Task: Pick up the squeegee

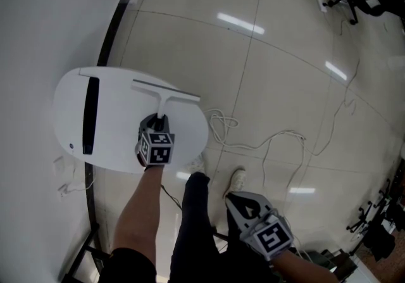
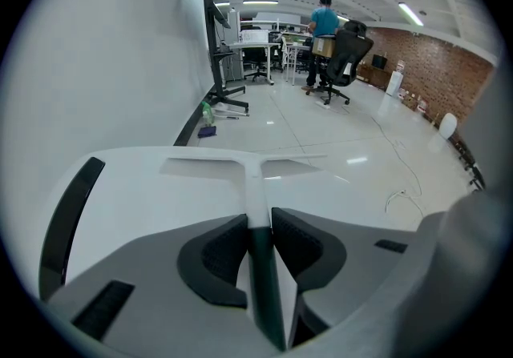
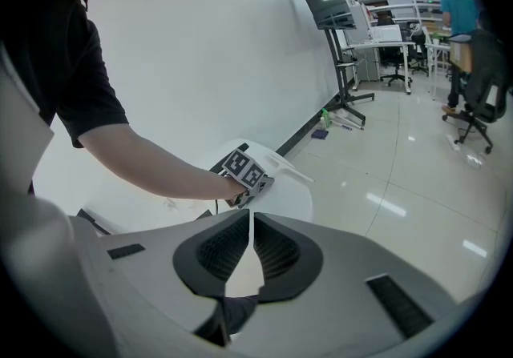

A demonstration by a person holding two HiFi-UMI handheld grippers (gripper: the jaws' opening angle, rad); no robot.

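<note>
A white T-shaped squeegee (image 1: 163, 94) lies on the round white table (image 1: 69, 111), blade towards the far edge, handle pointing at me. My left gripper (image 1: 156, 125) is shut on the squeegee's handle (image 2: 255, 208); in the left gripper view the handle runs between the two dark pads (image 2: 220, 256) and the blade (image 2: 240, 161) spreads across ahead. My right gripper (image 1: 243, 202) hangs low at the right, off the table, above the floor, jaws shut with nothing between them. The right gripper view shows the left gripper (image 3: 244, 172) on the table from afar.
A black strip (image 1: 91, 114) lies on the table's left part. A white wall runs along the left. White cables (image 1: 266, 142) trail over the tiled floor to the right. Office chairs (image 2: 341, 60), desks and a person stand far off.
</note>
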